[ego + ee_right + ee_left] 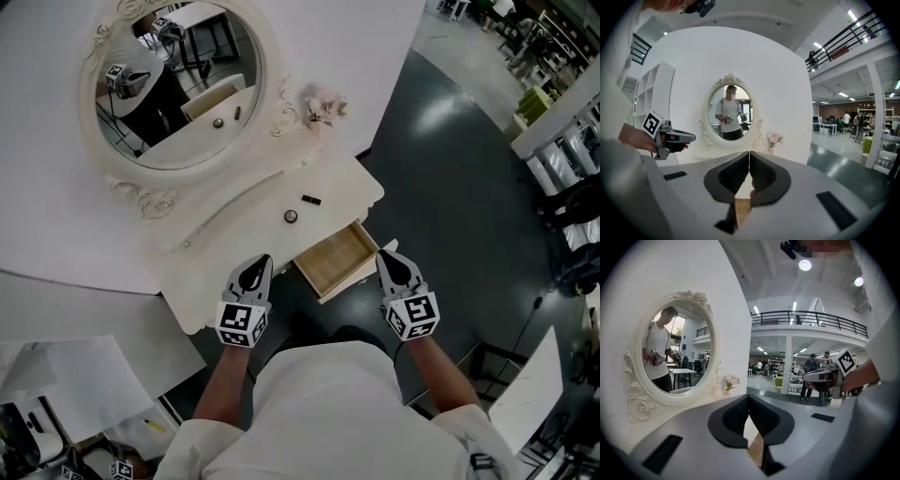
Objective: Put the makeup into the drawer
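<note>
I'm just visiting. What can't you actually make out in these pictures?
- Head view: the black stick and the round piece on the vanity top are too small to tell what makeup they are.
- Head view: the back end of the open drawer is hidden under the vanity top.
- Both gripper views: the shut left gripper and right gripper block the vanity top, so neither piece shows. Only a wood-coloured sliver shows below their jaws.

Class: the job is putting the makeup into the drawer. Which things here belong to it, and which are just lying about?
Job: round compact, black stick, open drawer, left tongs, right tongs, both shut and empty.
Lying about: oval mirror, flower vase, papers.
</note>
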Action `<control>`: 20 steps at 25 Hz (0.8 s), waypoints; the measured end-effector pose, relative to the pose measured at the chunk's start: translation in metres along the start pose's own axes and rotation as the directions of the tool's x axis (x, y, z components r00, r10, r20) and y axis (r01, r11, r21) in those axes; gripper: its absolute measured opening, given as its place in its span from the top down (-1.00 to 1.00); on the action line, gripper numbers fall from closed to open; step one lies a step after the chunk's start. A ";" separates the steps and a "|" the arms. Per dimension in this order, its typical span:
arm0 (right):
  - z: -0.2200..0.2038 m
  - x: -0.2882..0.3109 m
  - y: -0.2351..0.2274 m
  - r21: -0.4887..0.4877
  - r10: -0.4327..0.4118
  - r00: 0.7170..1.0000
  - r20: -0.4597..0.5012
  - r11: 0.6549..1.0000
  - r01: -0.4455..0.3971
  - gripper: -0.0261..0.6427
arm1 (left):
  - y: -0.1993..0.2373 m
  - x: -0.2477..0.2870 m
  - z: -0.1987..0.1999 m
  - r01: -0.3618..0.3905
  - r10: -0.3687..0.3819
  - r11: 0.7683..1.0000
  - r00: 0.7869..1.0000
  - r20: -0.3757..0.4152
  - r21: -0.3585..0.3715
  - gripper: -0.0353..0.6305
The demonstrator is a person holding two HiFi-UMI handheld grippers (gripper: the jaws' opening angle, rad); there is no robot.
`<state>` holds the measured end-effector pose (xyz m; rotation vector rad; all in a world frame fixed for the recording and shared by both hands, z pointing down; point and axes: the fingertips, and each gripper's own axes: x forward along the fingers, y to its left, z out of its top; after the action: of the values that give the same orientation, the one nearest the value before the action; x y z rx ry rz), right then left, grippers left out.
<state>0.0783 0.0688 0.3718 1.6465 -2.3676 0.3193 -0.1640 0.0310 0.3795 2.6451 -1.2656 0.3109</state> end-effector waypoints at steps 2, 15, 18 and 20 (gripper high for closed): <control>-0.002 0.004 -0.001 0.003 -0.008 1.000 -0.011 1.000 0.008 0.84 | 0.005 0.004 0.002 0.007 -0.007 1.000 1.000 0.000 0.000 0.85; 0.003 0.065 -0.018 0.006 0.053 0.998 -0.038 0.999 -0.052 0.84 | 0.029 0.042 -0.002 -0.035 0.035 0.999 0.999 -0.016 -0.022 0.85; 0.005 0.081 -0.024 -0.001 0.094 0.995 -0.047 0.996 -0.094 0.84 | 0.031 0.054 -0.002 -0.064 0.063 0.998 0.998 -0.027 -0.029 0.85; 0.005 0.091 -0.029 -0.006 0.120 0.991 -0.054 0.993 -0.120 0.84 | 0.031 0.064 -0.002 -0.079 0.078 0.997 0.996 -0.034 -0.024 0.85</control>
<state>0.0747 -0.0232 0.3971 1.4759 -2.4297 0.3694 -0.1495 -0.0349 0.4014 2.5632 -1.3557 0.3475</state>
